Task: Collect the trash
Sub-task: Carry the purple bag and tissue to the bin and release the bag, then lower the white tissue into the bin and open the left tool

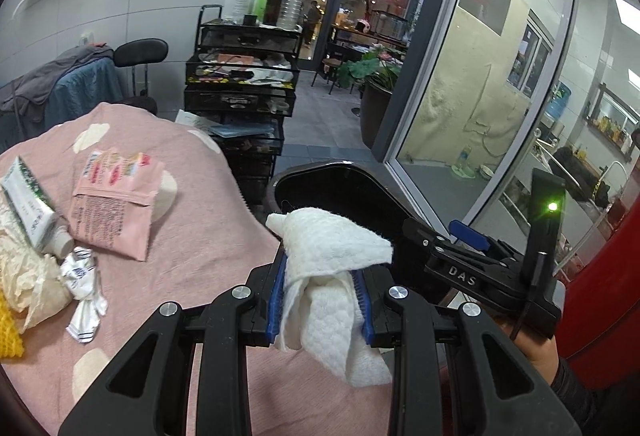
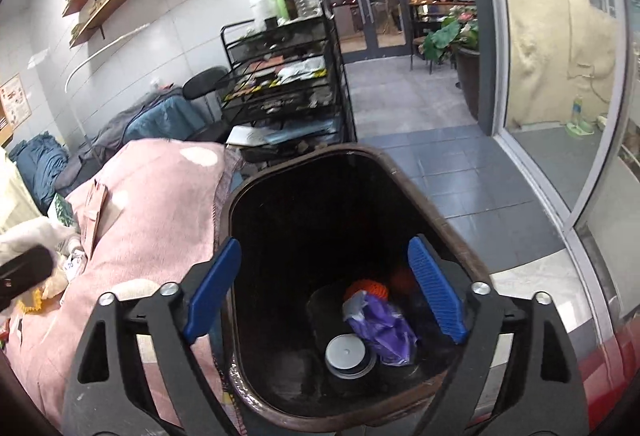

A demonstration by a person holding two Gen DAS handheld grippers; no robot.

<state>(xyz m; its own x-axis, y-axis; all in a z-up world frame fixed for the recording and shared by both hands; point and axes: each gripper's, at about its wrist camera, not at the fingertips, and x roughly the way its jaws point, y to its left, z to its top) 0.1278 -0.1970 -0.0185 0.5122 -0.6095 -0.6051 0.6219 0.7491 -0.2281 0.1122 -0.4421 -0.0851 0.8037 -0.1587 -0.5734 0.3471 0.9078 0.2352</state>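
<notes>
My left gripper (image 1: 320,268) is shut on a white quilted wipe (image 1: 332,248), which bulges out past its blue pads. It hovers over the edge of a pink blanket (image 1: 192,236), just short of a dark bin (image 1: 320,179). My right gripper (image 2: 324,244) stands open above the bin's rim (image 2: 400,171), with nothing between its fingers. At the bottom of the bin lie a purple bag (image 2: 384,332), a grey lid (image 2: 346,352) and something orange (image 2: 366,290). On the blanket lie a pink packet (image 1: 116,203), a green-and-white tube (image 1: 32,211), a crumpled white wrapper (image 1: 84,292) and cream paper (image 1: 28,288).
A black mesh cart (image 1: 240,83) topped with bottles stands behind the bin and the bed. A glass partition (image 1: 480,95) runs along the right, with a potted plant (image 1: 372,75) at its far end. A red surface (image 1: 600,296) is close on the right. Tiled floor lies beyond the bin.
</notes>
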